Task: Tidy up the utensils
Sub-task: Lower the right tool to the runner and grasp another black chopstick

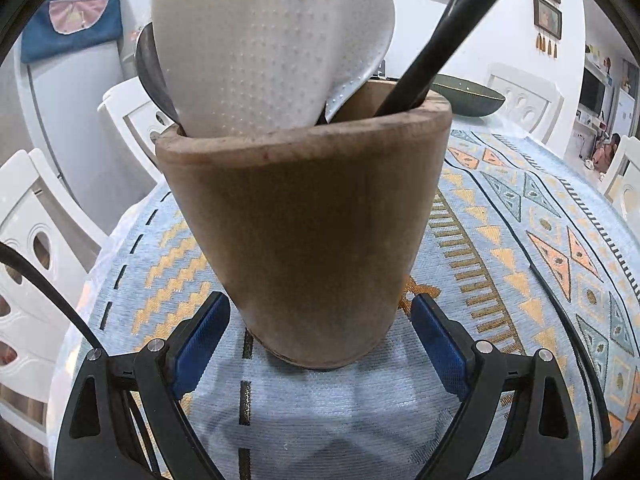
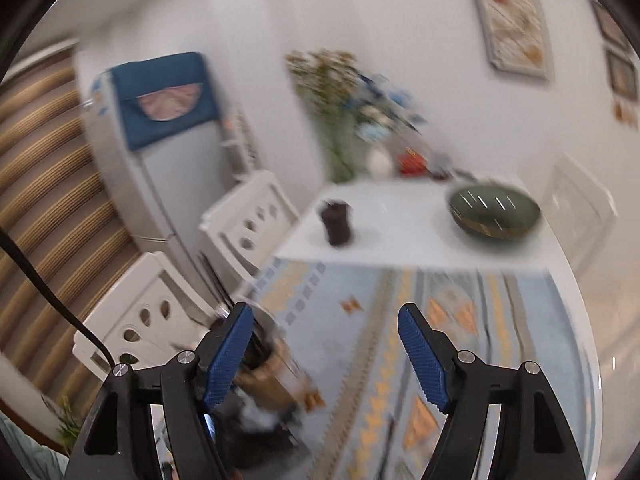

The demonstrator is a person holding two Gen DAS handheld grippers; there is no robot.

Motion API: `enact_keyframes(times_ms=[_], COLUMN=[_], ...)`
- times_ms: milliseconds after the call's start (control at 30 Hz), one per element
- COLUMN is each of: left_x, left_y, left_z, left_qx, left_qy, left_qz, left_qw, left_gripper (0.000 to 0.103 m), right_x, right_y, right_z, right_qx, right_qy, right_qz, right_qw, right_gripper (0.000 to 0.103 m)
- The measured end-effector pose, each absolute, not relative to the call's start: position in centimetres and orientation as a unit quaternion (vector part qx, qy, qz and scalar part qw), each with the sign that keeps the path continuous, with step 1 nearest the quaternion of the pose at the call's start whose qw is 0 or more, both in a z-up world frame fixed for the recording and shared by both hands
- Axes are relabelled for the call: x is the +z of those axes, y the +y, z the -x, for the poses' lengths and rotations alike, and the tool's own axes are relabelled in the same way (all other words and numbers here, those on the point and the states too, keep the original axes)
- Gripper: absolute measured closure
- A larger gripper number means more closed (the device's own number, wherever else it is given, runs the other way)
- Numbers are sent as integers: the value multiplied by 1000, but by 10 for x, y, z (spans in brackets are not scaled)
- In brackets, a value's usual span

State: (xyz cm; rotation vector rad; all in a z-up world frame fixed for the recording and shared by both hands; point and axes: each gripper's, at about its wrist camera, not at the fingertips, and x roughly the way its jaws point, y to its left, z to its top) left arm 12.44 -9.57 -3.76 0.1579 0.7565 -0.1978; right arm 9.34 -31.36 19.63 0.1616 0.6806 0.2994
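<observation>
While the left gripper is clasping the wooden holder carrying a white spatula, the right gripper is hanging released, alone showing flowers upper centre.

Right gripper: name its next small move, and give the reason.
Probably swing toward another loose utensil, though none shows clearly in this blurred view. The right gripper is open and empty over the patterned cloth, while the wooden holder between the left gripper's fingers already holds utensils.

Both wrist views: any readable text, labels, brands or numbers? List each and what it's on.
None readable.
Wooden utensil holder: no marking visible.
Framed pictures on the wall: artwork only, too small to show lettering.
Right wrist view: motion-blurred; nothing legible.
</observation>
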Motion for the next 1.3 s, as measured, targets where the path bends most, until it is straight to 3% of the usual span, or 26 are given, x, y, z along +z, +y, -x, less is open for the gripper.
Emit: enact_keyframes(times_ms=[400,567,733,833,1300], left_x=[-36,-34,-35,-35,-38], left_y=[-93,-79,-80,-79,-77], left_z=[-124,-126,-126,-127,-129], left_qx=[-89,-86,-84,-85,-86], left_qy=[371,378,376,377,381], left_qz=[-74,-58,-63,-61,-61], left_qw=[921,920,921,921,918], left_gripper=[11,11,11,11,11], right_x=[78,12,-3,-6,-30], right_y=[-348,-333,-327,-326,-314], right_z=[-78,-82,-78,-80,-97], right_qx=[66,67,71,71,62], right_qy=[532,615,631,634,650], right_qz=[-105,-96,-81,-73,-61], right_qw=[838,780,768,767,755], right_gripper=[30,64,67,83,86])
